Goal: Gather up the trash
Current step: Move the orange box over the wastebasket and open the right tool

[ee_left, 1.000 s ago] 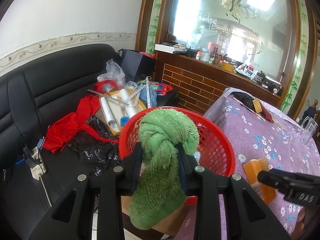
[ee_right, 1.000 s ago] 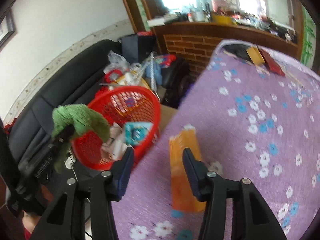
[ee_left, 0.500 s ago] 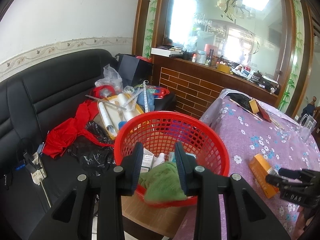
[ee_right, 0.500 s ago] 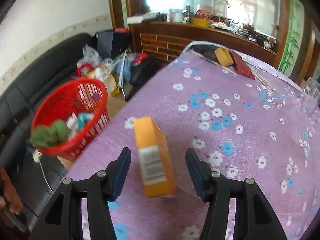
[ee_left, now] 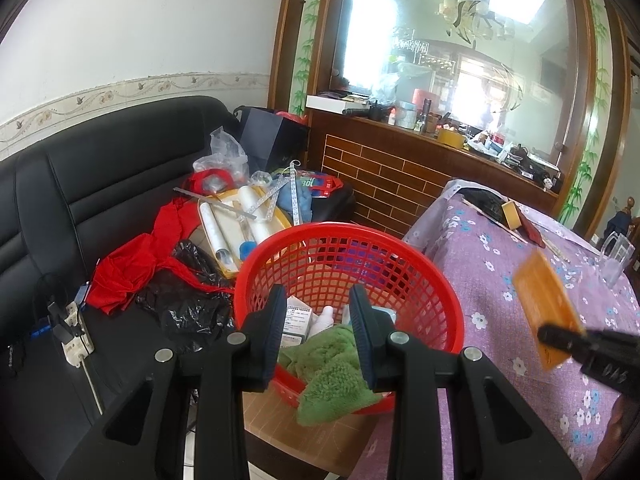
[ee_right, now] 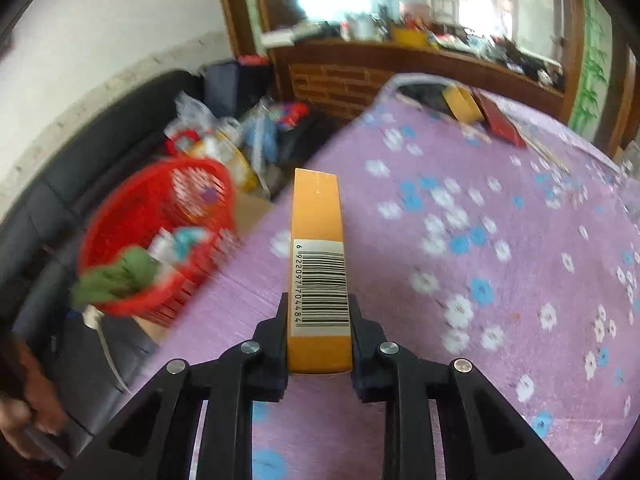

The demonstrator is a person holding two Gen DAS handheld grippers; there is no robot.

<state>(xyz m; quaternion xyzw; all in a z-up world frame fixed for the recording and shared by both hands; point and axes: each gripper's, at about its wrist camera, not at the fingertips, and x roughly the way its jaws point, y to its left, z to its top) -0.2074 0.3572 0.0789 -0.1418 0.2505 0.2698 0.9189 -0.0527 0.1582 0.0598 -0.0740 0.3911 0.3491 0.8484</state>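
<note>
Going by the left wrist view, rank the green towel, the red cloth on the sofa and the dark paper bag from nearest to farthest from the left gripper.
1. Green towel, draped over the basket rim under the left gripper.
2. Red cloth, left on the sofa.
3. Dark paper bag, far back beside the brick counter.

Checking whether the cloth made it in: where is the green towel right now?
In the left wrist view the green towel lies in the red basket, draped over its near rim just beyond the left gripper, beside small boxes.
</note>
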